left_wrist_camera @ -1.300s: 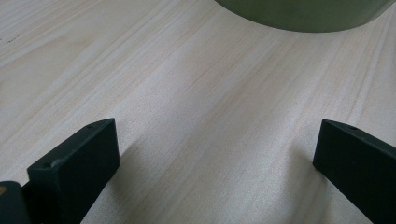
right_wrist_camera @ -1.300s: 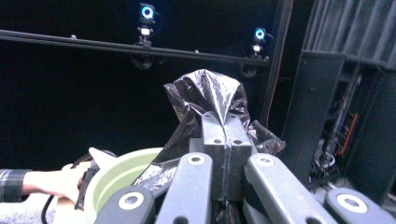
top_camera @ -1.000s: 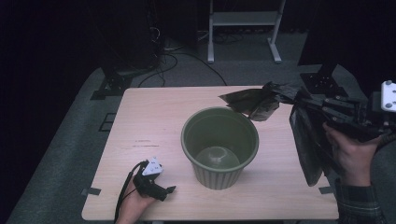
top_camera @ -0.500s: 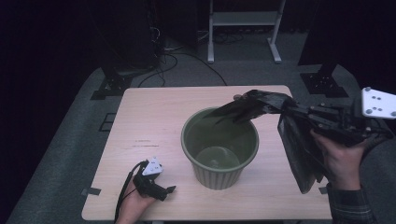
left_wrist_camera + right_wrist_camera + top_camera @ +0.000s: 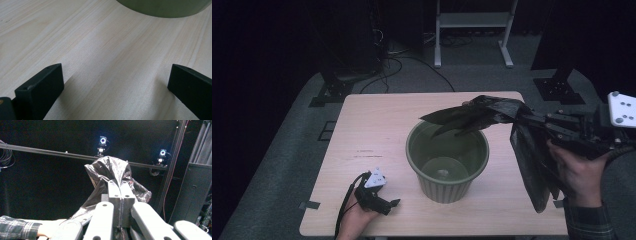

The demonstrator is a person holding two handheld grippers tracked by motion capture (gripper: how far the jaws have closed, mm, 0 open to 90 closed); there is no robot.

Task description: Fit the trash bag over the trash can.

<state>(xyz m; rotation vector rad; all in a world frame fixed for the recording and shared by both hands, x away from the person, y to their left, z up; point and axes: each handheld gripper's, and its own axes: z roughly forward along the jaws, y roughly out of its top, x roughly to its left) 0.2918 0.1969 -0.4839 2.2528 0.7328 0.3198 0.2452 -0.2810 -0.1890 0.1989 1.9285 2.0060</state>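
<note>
High view is showing me the risk plainly: I am holding a black bin bag in the right gripper, and I judge the pinch is catching just a fold of thin film, so a tug or a snag on the rim of the green pot could be slipping it out of the jaws. The long flap hanging below the gripper, against my hand, is looking free to swing, and it could be brushing the pot or knocking it if I am sweeping across too low. The bag's mouth is not looking open from here, so dropping it now could be leaving it bunched over the rim rather than lining the pot.

In the right gripper view the jaws are standing pressed together, with crumpled plastic bulging out just beyond their tips. The bag is glossy, creased and limp; ahead of the jaws a pointed tongue of it is reaching out over the pot's far rim.

My left gripper is resting on the table, its jaws spread wide with nothing between them, and the pot is sitting a little way in front of them.
</note>
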